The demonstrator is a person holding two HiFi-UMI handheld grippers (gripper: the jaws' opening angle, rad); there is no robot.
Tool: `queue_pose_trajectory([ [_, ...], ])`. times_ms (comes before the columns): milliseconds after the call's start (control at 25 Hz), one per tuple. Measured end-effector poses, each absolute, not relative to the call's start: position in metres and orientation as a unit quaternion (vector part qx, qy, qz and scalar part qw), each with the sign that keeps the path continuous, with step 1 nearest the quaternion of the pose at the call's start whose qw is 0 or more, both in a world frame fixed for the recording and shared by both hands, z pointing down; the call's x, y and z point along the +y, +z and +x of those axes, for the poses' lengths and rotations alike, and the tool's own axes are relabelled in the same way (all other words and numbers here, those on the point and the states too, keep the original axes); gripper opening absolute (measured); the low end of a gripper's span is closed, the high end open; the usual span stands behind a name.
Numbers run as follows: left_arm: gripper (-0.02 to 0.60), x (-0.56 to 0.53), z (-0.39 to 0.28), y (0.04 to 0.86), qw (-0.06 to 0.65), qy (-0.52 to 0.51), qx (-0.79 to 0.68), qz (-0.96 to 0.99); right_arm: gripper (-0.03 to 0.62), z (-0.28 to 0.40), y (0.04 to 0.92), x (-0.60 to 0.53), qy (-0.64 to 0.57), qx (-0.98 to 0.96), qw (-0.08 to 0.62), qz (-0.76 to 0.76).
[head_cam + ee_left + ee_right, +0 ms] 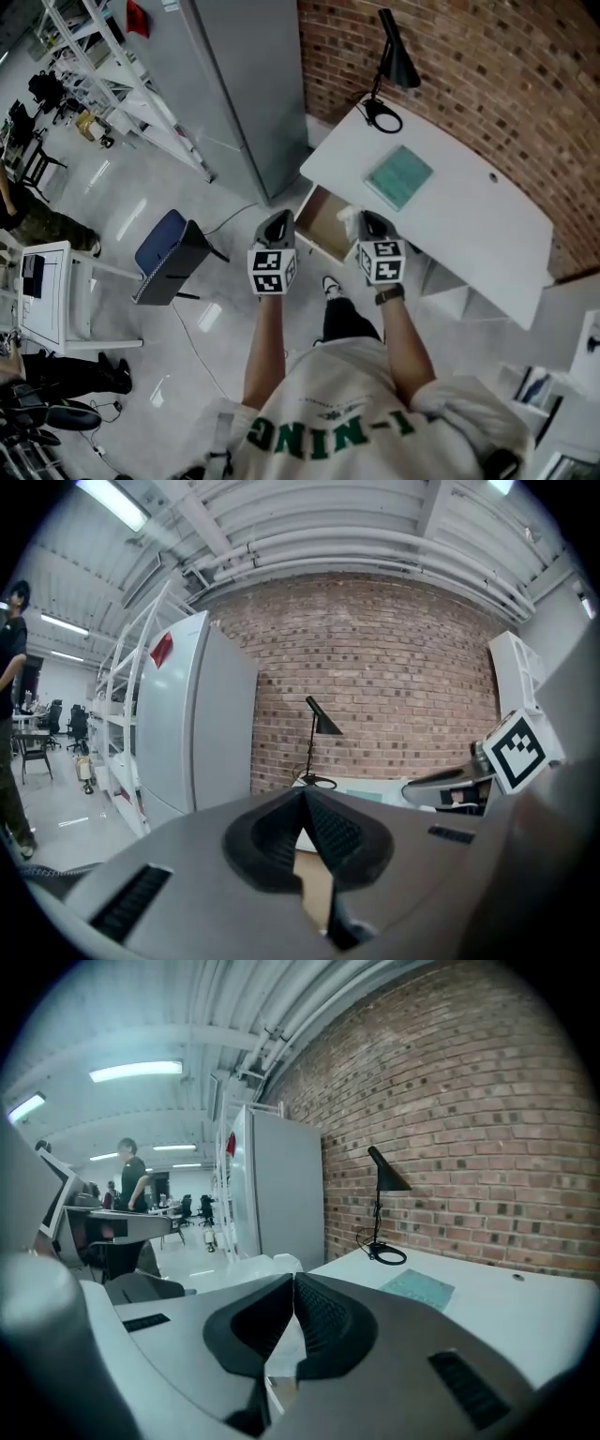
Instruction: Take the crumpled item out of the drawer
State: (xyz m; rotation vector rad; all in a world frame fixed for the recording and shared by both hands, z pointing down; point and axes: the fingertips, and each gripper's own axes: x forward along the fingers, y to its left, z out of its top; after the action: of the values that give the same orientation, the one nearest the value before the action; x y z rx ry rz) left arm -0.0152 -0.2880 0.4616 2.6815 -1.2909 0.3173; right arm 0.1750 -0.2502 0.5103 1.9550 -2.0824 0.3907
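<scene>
Your left gripper (305, 796) clenched, empty; right gripper (293, 1281) clenched too. Open drawer (317, 234) holds crumpled white item (348, 218), far right corner, just beside right gripper. Shirt (356, 394) lettering only partly legible.

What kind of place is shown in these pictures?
Probably an office or laboratory workspace: a curved white desk with a black desk lamp against a red brick wall, and white metal shelving.
</scene>
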Motion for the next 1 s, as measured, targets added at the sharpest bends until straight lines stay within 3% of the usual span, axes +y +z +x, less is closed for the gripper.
queue_pose_trajectory([
  [560,-0.006,-0.248,-0.022,0.410,0.014,0.061,-0.451,0.890,0.008,0.166,0.426,-0.205,0.075,-0.709,0.035,0.700],
  [1000,-0.006,-0.243,-0.025,0.420,0.008,0.068,-0.457,0.887,0.008,0.160,0.428,-0.194,0.067,-0.704,0.050,0.705],
])
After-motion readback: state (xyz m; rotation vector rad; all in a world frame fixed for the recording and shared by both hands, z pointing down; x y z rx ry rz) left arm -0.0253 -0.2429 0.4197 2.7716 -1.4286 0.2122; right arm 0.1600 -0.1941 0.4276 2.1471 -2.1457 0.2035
